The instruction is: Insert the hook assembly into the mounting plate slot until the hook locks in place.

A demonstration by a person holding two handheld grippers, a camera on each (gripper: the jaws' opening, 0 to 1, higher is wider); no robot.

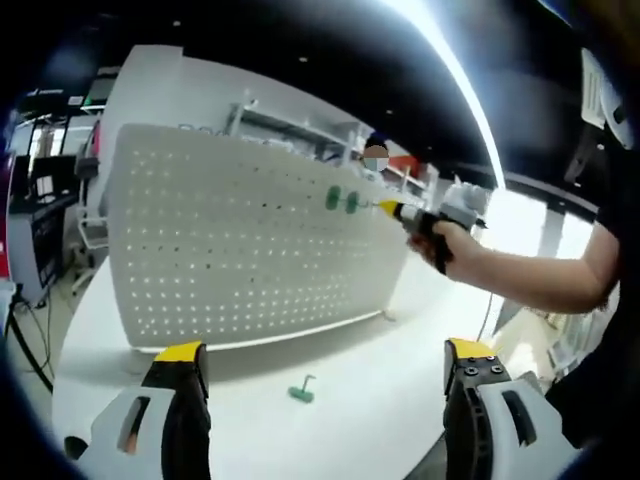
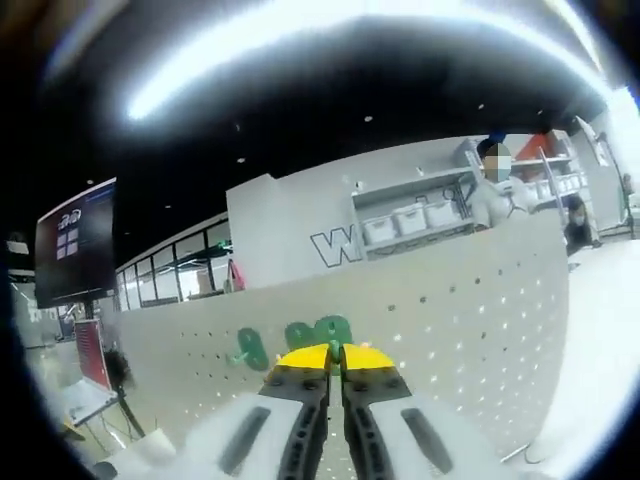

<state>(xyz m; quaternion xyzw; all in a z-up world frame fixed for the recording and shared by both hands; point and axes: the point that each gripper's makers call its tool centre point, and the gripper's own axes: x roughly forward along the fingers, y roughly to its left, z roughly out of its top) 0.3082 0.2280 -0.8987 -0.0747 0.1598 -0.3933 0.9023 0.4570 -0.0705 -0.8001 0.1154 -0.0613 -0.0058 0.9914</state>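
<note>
- We hold the left tool [image 1: 325, 372] low over the white surface [image 1: 390, 340], its yellow-tipped jaws spread wide with nothing between them; it seems parked back here so its camera takes in the whole workspace.
- The white perforated mounting plate [image 1: 230, 250] stands upright on the surface, its holed face turned toward us, presumably so hooks can be pushed straight in from the front.
- Two green plastic hooks [image 1: 342, 200] already sit on the plate's upper part, side by side.
- One small green hook assembly [image 1: 302, 390] lies loose on the surface in front of the plate, between the left tool's jaws as seen from the left gripper view; we judge it awaits a later insertion.
- The right tool [image 1: 392, 209] is held by a hand [image 1: 450, 245] up at the plate, just beside the mounted hooks.
- In the right gripper view its jaws [image 2: 335, 358] stand pressed together, close against the plate [image 2: 480, 300], with green hooks [image 2: 318, 332] just beyond the tips. Whether a hook is pinched there we cannot tell.
</note>
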